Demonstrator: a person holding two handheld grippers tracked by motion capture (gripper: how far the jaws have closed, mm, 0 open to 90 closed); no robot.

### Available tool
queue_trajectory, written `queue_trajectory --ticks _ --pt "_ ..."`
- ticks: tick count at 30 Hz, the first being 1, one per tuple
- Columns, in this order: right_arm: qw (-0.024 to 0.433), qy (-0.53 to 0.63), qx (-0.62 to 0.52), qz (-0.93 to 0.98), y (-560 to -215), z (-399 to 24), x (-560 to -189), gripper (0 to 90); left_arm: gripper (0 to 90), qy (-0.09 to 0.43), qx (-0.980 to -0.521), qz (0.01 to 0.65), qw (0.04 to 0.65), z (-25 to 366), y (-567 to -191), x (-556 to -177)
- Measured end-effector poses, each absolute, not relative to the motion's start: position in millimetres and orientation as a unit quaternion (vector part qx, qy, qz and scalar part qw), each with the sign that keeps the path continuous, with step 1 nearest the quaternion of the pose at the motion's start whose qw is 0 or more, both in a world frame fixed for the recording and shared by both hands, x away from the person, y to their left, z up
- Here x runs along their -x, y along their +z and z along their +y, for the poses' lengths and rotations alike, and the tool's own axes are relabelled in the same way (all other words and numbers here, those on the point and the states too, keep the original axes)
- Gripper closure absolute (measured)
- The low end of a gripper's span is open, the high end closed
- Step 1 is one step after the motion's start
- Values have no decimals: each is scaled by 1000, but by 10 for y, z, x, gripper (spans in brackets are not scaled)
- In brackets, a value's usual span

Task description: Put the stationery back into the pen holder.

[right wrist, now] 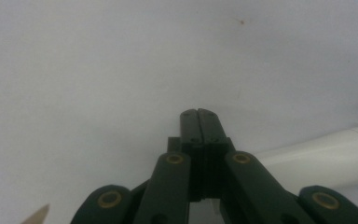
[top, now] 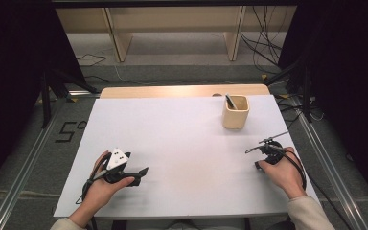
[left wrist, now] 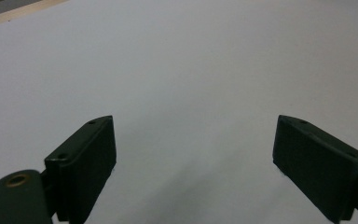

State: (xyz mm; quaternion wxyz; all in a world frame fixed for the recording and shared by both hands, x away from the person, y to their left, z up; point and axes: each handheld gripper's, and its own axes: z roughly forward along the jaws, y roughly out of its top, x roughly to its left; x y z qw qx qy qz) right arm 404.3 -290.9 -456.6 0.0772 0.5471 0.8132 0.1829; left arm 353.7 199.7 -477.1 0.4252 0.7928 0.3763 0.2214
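a: left gripper (left wrist: 196,154) gaping wide, empty; right gripper (right wrist: 199,114) pinched shut, empty.

b: cup (top: 235,112) upright at table's (top: 182,143) far right. probably light, stiff, smooth; best pinched over rim wall.

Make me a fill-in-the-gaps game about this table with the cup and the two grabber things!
1. The left gripper has its jaws ____.
2. The right gripper has its jaws ____.
3. The beige cup stands nearer the ____ gripper.
4. The sheet covering the table is ____ in colour.

Missing words: open; shut; right; white
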Motion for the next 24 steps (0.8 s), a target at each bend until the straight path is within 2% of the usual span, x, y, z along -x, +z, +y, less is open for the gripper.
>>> queue_trajectory --ticks 24 --pt "69 178 -555 810 -4568 -2978 -3941 900 131 221 -793 377 425 1996 -4773 -3539"
